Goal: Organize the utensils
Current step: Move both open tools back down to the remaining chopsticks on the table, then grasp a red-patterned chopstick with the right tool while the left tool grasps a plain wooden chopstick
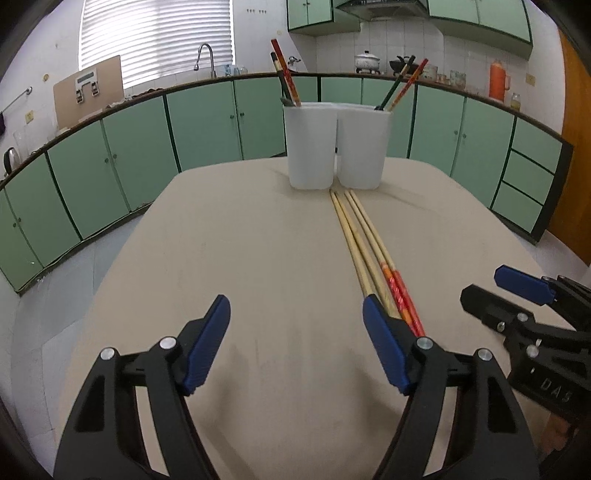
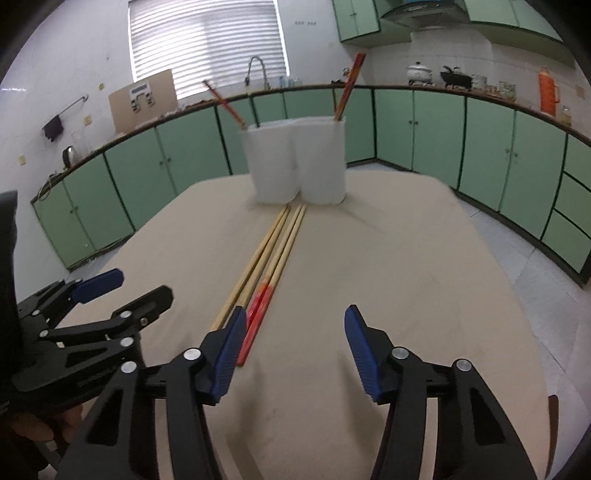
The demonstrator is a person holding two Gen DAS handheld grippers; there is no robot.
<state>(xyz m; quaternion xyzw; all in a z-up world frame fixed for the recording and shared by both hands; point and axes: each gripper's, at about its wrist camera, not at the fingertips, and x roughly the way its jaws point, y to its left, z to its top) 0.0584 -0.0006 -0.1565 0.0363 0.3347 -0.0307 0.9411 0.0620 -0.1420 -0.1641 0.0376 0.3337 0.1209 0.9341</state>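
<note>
Green cabinet doors [image 1: 207, 122] wrap around the kitchen behind a beige bench [image 1: 258, 258], with a slatted window [image 1: 159, 33] and a faucet [image 1: 207, 55] at about 11 o'clock in the left wrist view and an orange thermos [image 1: 498, 81] on the far worktop at 2 o'clock. Two translucent white cups [image 1: 338, 147] stand touching side by side at 12 o'clock on the far part of the bench; each already holds chopsticks, a red-ended pair leaning left in the left cup [image 1: 312, 147] and a dark one with a red one leaning right in the right cup [image 1: 364, 147]. Loose chopsticks [image 1: 364, 243] lie flat on the bench as a tight bundle, their pale tips just in front of the cups and their shafts running back toward the cameras; two of them carry red and orange patterned ends nearest the viewer. The left gripper [image 1: 295, 343] hangs low over the bench with its blue pads spread wide and nothing between them, its right pad overlapping the near ends of the bundle at 4 o'clock in its own view. The right gripper [image 2: 295, 350] is likewise spread apart and unloaded, with the red ends just beside its left pad at 10 o'clock in its view. Both grippers sit close together, each visible at the other's edge.
</note>
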